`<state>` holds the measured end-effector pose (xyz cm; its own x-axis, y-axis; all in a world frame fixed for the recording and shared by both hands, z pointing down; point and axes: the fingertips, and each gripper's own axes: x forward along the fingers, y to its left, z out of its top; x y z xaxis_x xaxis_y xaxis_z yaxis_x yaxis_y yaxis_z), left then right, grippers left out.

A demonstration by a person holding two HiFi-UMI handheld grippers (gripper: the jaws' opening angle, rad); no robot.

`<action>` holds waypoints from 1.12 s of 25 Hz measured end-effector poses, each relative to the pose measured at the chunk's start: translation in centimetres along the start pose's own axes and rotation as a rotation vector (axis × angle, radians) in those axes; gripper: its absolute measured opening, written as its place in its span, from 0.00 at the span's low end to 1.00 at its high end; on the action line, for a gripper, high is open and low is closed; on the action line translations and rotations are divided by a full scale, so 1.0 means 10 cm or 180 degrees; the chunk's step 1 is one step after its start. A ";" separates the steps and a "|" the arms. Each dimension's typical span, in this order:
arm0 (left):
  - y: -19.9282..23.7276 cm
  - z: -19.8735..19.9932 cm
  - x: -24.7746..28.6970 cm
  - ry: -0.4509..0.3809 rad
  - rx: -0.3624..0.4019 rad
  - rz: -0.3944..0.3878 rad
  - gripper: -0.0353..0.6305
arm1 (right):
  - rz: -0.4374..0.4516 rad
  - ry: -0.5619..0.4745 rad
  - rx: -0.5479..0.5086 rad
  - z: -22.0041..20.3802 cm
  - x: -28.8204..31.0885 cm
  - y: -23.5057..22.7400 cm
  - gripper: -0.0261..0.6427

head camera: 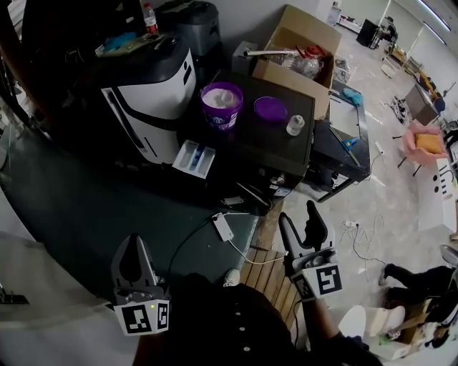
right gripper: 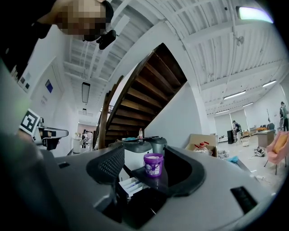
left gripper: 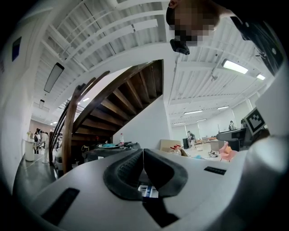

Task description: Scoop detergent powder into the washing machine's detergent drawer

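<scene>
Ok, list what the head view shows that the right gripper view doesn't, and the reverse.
Head view only: the purple lid and a small white cup lying beside the purple tub, and a white charger on the floor.
Right gripper view only: the wooden staircase and the ceiling lights.
Both: the open tub of white powder, the pulled-out white drawer, the cardboard box, and the right gripper, its jaws apart and empty.

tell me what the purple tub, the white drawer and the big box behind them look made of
Purple tub: probably plastic, smooth and slightly glossy, with a printed label on its side.
Drawer: likely moulded plastic, white with a blue insert and a faint sheen.
Box: cardboard, matte brown, with creased flaps folded open.
</scene>
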<state>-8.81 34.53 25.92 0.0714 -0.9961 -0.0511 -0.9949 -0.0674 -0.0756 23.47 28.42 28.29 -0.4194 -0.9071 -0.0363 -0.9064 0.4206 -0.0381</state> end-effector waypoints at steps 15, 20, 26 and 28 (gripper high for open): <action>0.09 -0.24 1.08 -0.0021 -0.0068 -0.0134 0.08 | 0.0007 0.0172 -0.0041 -0.19 0.93 -0.37 0.46; 0.26 -0.25 1.78 -0.0032 -0.0078 -0.0214 0.08 | -0.0030 0.0228 0.0061 -0.20 1.57 -0.51 0.45; 0.52 -0.20 2.66 -0.0060 -0.0079 -0.0352 0.08 | 0.0052 0.0165 0.0335 -0.08 2.45 -0.56 0.44; 0.64 -0.18 2.92 -0.0080 -0.0070 -0.0383 0.08 | 0.0095 0.0280 0.0379 -0.13 2.72 -0.57 0.43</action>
<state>-13.18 4.88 25.77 0.1918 -0.9791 -0.0679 -0.9803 -0.1878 -0.0609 17.18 1.30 28.80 -0.4535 -0.8900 0.0482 -0.8834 0.4416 -0.1567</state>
